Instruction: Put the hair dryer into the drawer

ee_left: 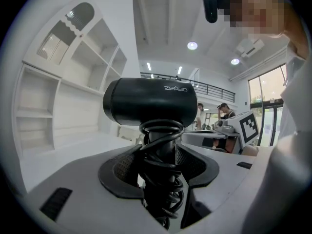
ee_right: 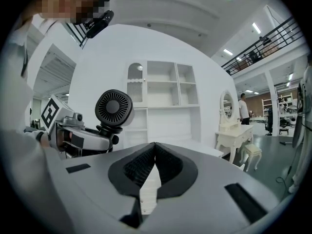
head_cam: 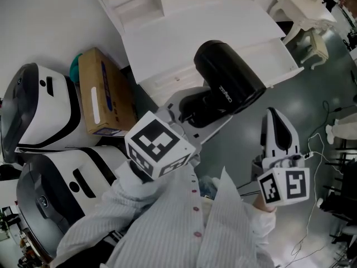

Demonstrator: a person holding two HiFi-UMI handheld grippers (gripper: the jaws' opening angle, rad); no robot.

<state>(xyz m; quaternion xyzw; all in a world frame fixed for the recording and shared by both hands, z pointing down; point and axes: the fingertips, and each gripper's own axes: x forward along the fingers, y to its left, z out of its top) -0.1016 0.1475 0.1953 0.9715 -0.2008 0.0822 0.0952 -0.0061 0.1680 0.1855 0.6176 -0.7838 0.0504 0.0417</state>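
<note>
White desk top (head_cam: pixel 167 43) fills the upper head view, with a cardboard box (head_cam: pixel 103 91) to its left. Before the desk's front edge the left gripper (head_cam: pixel 192 113) carries the black hair dryer (head_cam: pixel 228 82). The right gripper (head_cam: pixel 274 119) hangs apart at the right, roughly level.

Only the left gripper view shows the pads (ee_left: pixel 124 167) clamped on the handle and its coiled cord (ee_left: pixel 161 130).

From the right gripper view, its own jaws are closed on nothing. The dryer's rear grille (ee_right: pixel 113 107) is at left, with a shelf unit (ee_right: pixel 168 96) and a dressing table (ee_right: pixel 234 140) beyond.

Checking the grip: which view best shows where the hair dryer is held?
Left gripper view: jaws clamp the black hair dryer by its cord-wrapped handle. Head view: barrel from above; right gripper view: rear grille.
</note>
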